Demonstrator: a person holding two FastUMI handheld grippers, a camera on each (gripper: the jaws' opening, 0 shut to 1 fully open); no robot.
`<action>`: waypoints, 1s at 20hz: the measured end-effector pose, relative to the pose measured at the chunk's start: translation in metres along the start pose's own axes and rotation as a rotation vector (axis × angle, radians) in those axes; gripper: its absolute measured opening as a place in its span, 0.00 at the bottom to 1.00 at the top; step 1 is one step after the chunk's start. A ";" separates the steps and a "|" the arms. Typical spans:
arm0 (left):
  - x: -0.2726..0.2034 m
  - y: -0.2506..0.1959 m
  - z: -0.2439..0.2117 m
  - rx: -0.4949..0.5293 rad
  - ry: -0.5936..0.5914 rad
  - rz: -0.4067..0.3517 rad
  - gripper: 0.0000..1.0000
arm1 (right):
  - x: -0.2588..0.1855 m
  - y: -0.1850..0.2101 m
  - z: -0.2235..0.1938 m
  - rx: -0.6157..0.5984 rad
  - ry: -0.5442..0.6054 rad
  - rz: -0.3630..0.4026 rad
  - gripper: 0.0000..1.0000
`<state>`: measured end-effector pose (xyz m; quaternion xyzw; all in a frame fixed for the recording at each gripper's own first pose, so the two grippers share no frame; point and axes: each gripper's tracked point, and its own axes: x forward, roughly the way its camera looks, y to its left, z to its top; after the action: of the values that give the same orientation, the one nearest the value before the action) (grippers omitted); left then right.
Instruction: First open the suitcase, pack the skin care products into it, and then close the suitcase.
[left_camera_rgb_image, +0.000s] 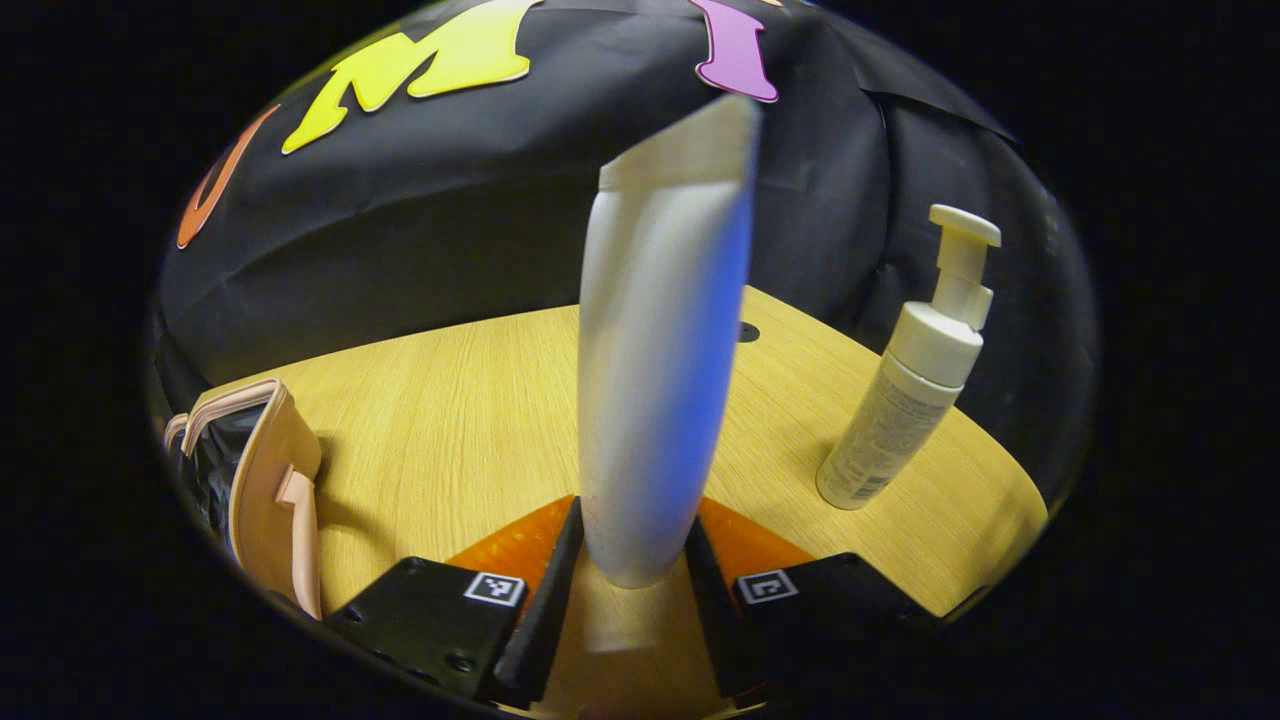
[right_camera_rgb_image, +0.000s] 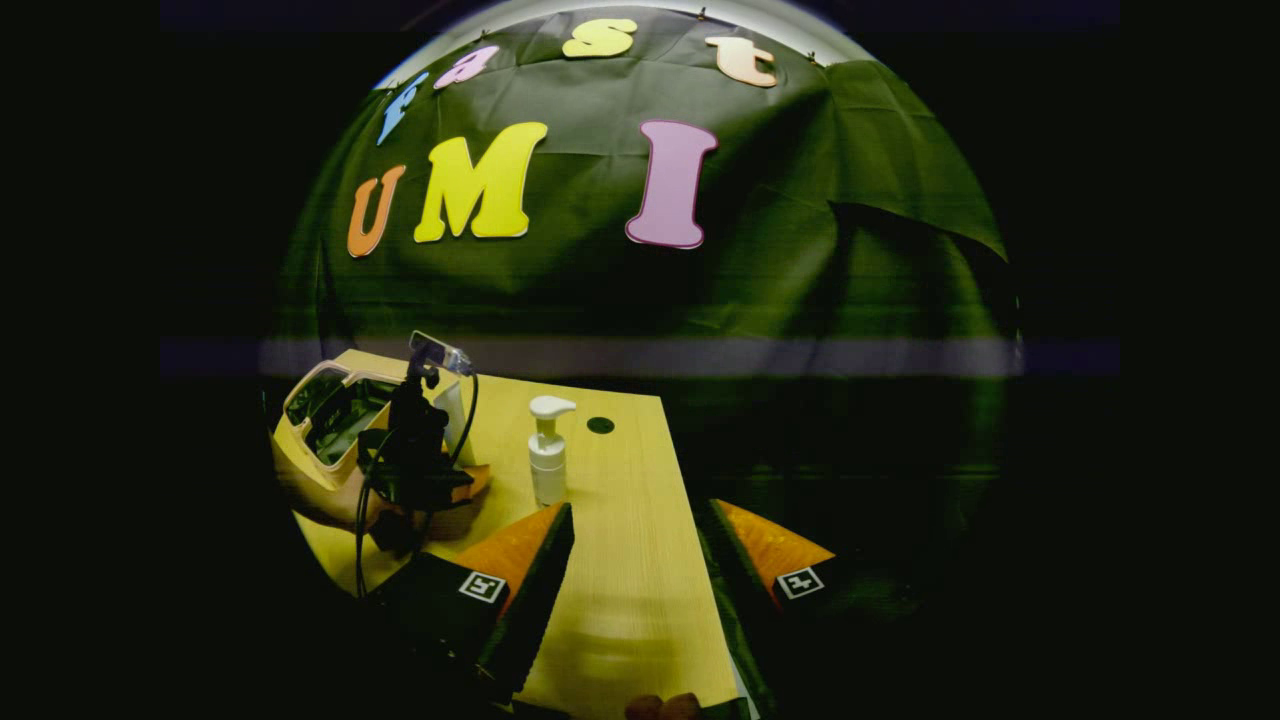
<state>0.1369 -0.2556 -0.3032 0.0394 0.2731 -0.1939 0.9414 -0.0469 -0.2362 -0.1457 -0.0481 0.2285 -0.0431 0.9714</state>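
Note:
In the left gripper view my left gripper (left_camera_rgb_image: 630, 575) is shut on a tall white tube (left_camera_rgb_image: 660, 360) that stands upright between its fingers, above the wooden table (left_camera_rgb_image: 450, 420). A white pump bottle (left_camera_rgb_image: 905, 390) stands on the table to the right of the tube. The pink suitcase (left_camera_rgb_image: 270, 480) lies open at the left edge, its dark lining showing. In the right gripper view my right gripper (right_camera_rgb_image: 635, 570) is open over the table's near right part, holding nothing. Farther off there, the suitcase (right_camera_rgb_image: 330, 420) is open, the left gripper (right_camera_rgb_image: 415, 450) is beside it, and the pump bottle (right_camera_rgb_image: 548, 455) stands nearby.
The table (right_camera_rgb_image: 620, 560) ends close to the right of my right gripper, with darkness beyond. A small dark hole (right_camera_rgb_image: 600, 425) marks the tabletop near the back edge. The black cloth wall rises behind the table.

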 end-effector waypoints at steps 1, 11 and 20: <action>0.002 0.000 0.002 -0.004 0.000 -0.002 0.63 | 0.000 0.000 0.000 0.000 -0.001 0.000 0.80; -0.101 0.015 0.029 -0.098 0.012 -0.005 0.46 | 0.100 0.067 -0.037 0.107 0.022 0.145 0.80; -0.220 0.088 0.018 -0.142 0.038 0.171 0.46 | 0.205 0.125 -0.062 0.120 0.079 0.205 0.80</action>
<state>0.0089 -0.1017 -0.1743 -0.0008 0.2996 -0.0923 0.9496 0.1157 -0.1382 -0.3051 0.0354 0.2674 0.0409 0.9621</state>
